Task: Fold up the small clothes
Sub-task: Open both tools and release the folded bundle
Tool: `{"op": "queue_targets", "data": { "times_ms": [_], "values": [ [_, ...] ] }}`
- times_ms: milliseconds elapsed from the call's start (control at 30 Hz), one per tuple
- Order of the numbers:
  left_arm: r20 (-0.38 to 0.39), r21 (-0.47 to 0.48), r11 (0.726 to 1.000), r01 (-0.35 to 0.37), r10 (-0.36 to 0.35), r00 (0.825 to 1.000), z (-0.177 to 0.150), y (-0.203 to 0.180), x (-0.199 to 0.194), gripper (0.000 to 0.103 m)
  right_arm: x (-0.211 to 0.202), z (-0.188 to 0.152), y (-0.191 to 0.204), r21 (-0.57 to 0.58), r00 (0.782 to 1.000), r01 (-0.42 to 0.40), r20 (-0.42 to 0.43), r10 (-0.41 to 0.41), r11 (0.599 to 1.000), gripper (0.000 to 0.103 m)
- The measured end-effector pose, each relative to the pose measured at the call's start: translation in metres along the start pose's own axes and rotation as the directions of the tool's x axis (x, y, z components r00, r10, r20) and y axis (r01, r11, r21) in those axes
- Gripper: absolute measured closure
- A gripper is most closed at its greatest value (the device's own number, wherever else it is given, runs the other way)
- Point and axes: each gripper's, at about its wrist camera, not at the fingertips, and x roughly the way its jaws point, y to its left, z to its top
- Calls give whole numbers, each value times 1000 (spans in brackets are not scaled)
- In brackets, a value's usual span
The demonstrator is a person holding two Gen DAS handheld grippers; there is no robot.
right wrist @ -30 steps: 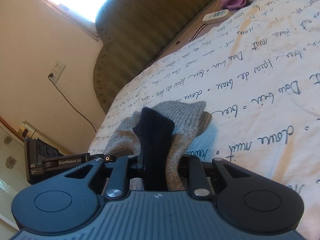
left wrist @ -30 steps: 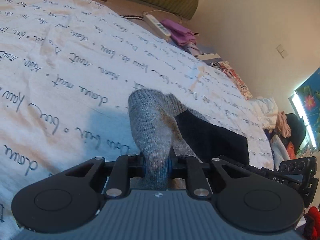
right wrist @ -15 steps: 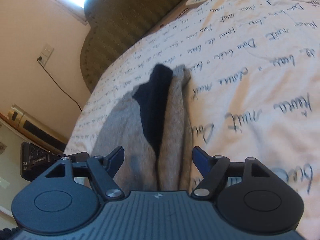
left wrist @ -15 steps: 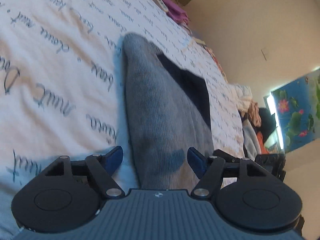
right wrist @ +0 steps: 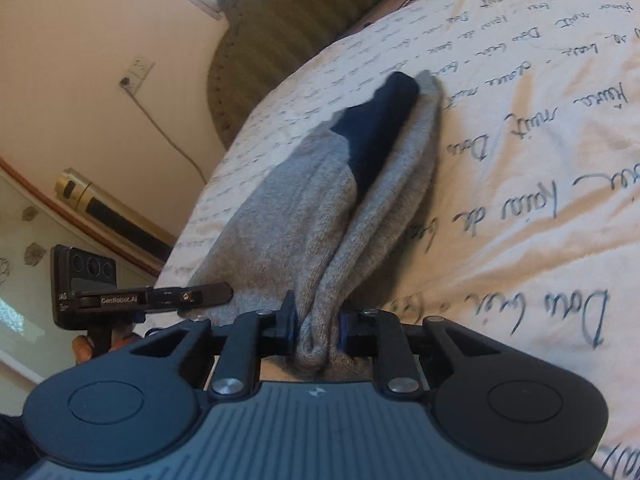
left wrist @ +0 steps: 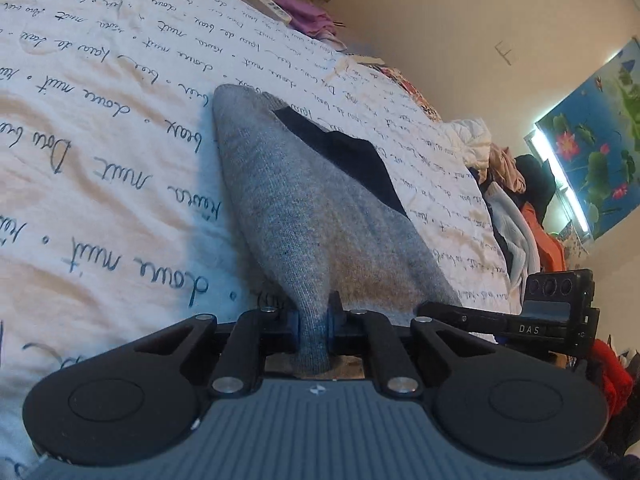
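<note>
Both claws are clamped on the near edge of the grey sock, left claw and right claw each pinching a bunch of knit. Lift evenly and carry that edge toward the far end. It lies on the bed; the dark patch looks like its heel, I think.

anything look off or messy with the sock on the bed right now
Only slightly: the grey knitted sock with the dark navy heel patch is bunched into a lengthwise ridge where the right gripper pinches it. No damage or spills show.
</note>
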Motion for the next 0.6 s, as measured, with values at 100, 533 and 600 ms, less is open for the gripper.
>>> {"op": "queue_targets", "data": {
  "times_ms": [100, 533, 600],
  "values": [
    [-38, 20, 998, -61, 61, 997, -24, 11, 10, 86, 10, -24, -5, 9, 999, 43, -30, -42, 999, 83],
    [500, 131, 952, -276, 177, 848, 17, -52, -70, 36, -16, 68, 23, -61, 948, 94, 309, -71, 994, 44],
    [489, 222, 923, -313, 172, 855, 12, -75, -25, 35, 21, 87, 21, -60, 959, 78, 278, -59, 995, 44]
  ]
}}
